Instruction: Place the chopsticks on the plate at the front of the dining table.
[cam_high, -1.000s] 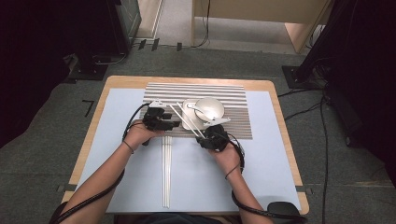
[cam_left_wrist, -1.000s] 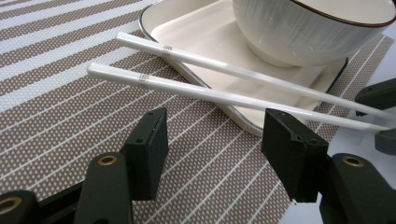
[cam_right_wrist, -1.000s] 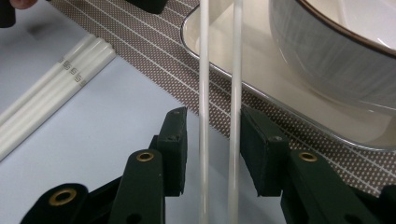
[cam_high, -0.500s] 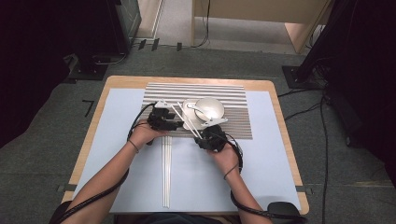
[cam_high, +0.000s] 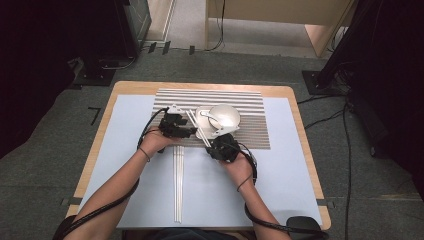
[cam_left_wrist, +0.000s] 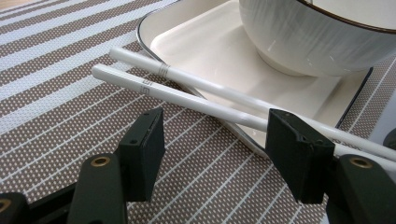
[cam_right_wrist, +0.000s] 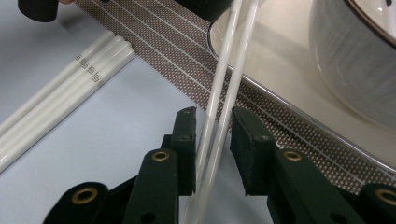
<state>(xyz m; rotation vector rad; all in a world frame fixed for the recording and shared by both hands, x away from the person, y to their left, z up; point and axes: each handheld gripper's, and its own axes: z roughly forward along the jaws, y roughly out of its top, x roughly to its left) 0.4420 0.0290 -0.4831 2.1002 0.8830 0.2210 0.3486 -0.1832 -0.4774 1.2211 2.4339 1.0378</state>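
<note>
White chopsticks (cam_right_wrist: 224, 93), a pair of them, lie slanted across the near rim of the white tray (cam_left_wrist: 196, 46) that carries the bowl (cam_high: 224, 116) on the striped brown placemat (cam_high: 250, 100), their lower ends reaching down between the two jaws of the right gripper (cam_right_wrist: 212, 135). Those jaws have just been closing and now stand narrowly either side of the pair, though whether the pads actually press on the sticks I cannot tell. The left gripper (cam_left_wrist: 215, 149) has just been opening a little; it stands open over the placemat, with the sticks running just past its jaw tips and nothing held. The chief risk is that the two smooth, round sticks roll over each other as the squeeze comes on, so one squirts free or they cross; a lift could also drag them on the tray rim and jog the bowl. Compared with the earlier high view, both hands sit almost where they were, and a second pair of chopsticks (cam_high: 178, 180) lies unmoved on the blue worktop (cam_high: 290, 175).
</note>
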